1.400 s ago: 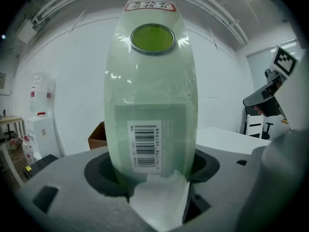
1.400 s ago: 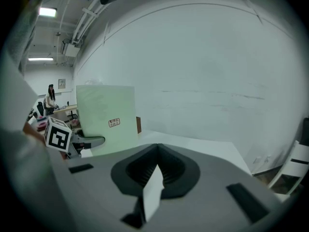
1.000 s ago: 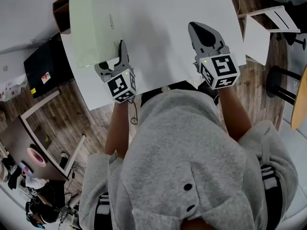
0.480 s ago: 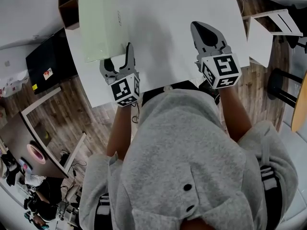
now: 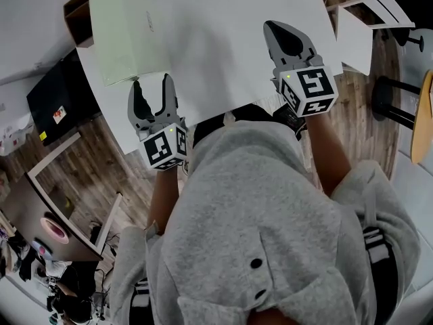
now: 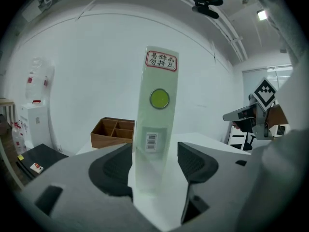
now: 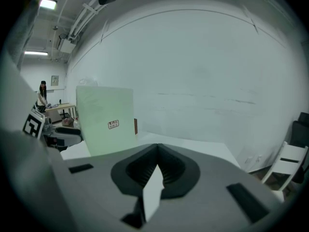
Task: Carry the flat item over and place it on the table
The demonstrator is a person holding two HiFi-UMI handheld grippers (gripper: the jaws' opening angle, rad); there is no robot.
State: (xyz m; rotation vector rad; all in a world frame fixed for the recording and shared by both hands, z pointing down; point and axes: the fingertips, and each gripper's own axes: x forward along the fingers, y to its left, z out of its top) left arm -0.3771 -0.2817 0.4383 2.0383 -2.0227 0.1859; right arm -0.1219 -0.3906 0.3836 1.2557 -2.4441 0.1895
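Observation:
The flat item (image 5: pixel 128 26) is a pale green slim box standing on edge at the far left of the white table (image 5: pixel 223 39). The left gripper view shows its narrow side (image 6: pixel 157 115) with a red-framed label, a green dot and a barcode. In the right gripper view its broad face (image 7: pixel 106 120) shows. My left gripper (image 5: pixel 150 90) is open just short of the box's near edge, and the jaws (image 6: pixel 154 153) stand apart from it on both sides. My right gripper (image 5: pixel 274 27) hangs over the table's near right part, shut with nothing in it (image 7: pixel 155 149).
A wooden divided tray (image 6: pixel 113 132) sits at the table's far left corner (image 5: pixel 76 12). A white folding chair (image 5: pixel 369 26) and a black stool (image 5: pixel 399 110) stand to the right on the wood floor. A dark cabinet (image 5: pixel 51 93) is at the left.
My left gripper, which was against the box's near edge, has opened and drawn back toward the person. The box stays standing. My right gripper has barely moved.

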